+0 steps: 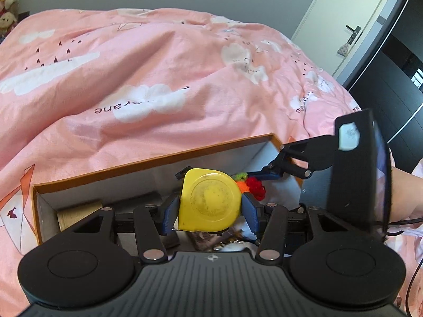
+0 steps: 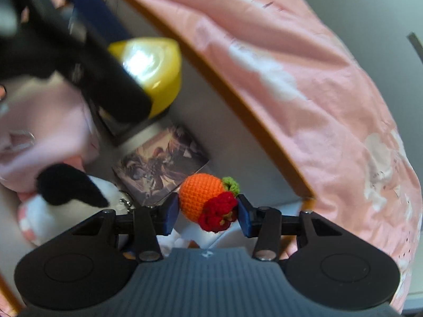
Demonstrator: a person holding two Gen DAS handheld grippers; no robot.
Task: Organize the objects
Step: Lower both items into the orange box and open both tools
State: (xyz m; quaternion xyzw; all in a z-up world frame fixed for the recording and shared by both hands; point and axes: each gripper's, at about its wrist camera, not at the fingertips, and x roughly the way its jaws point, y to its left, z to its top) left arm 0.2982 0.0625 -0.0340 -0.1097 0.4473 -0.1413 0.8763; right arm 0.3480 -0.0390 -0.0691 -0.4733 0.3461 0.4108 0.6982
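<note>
A: Left wrist cam looks along its fingers, tilted down over the orange-rimmed box [image 1: 148,159], pink duvet [image 1: 158,60] behind.

B: Right wrist cam is steeper and closer, looking into the same box. Overlap: box interior, yellow tape measure [image 2: 161,74], crocheted orange [image 1: 243,185].

The yellow tape measure [image 1: 210,199] — a rounded plastic case with a worn circular disc on its face — sits upright, pinched at its two sides, above the open cardboard box [image 1: 148,162]. The box has orange-brown rims and pale inner walls and rests on pink bedding. The crocheted orange fruit [image 2: 202,198], with a green leaf tuft and a red knitted flower on one side, hangs clamped over the box's inside near a corner. On the box floor lie a printed picture card [image 2: 161,166] and a white-and-black plush toy [image 2: 63,200] — both lying flat.
</note>
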